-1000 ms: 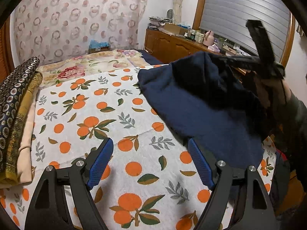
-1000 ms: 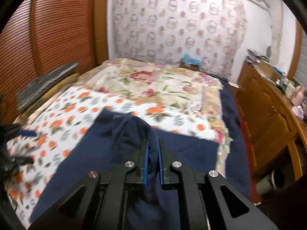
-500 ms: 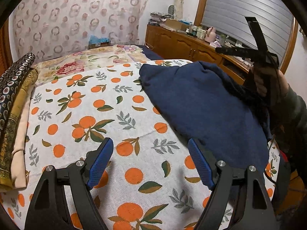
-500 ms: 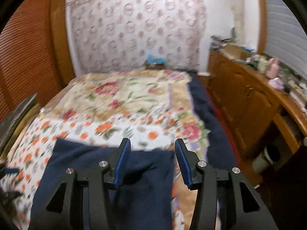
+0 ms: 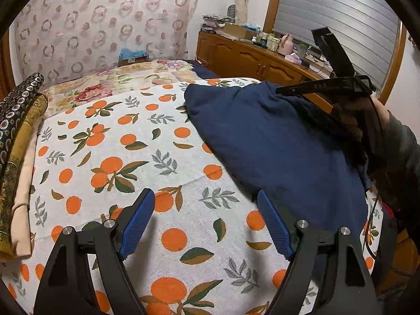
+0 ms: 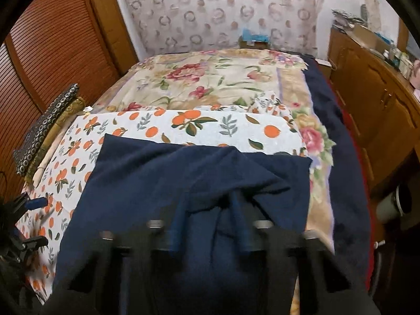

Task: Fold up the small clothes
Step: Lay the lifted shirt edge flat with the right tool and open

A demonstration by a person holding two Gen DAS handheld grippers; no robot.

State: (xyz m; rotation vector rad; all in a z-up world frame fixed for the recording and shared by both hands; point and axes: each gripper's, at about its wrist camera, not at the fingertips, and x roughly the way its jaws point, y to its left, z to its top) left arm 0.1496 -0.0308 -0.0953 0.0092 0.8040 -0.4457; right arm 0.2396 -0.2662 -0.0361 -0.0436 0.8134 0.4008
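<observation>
Navy garment (image 6: 162,183) pinched by right gripper (image 6: 207,225) on orange-print sheet (image 5: 168,157).

Garment is spread flat on the sheet's right half w/ one fold bunched up toward the right gripper; its jaws are clenched on that fold, blurred in the right wrist view. Left gripper (image 5: 204,220) is held just above the sheet, near the garment's front edge, jaws wide apart, nothing betw. them. Stacked folded fabrics (image 5: 15,136) lie at the sheet's left edge. Wooden cabinet (image 5: 252,60) is seen beyond the sheet's far right corner.
</observation>
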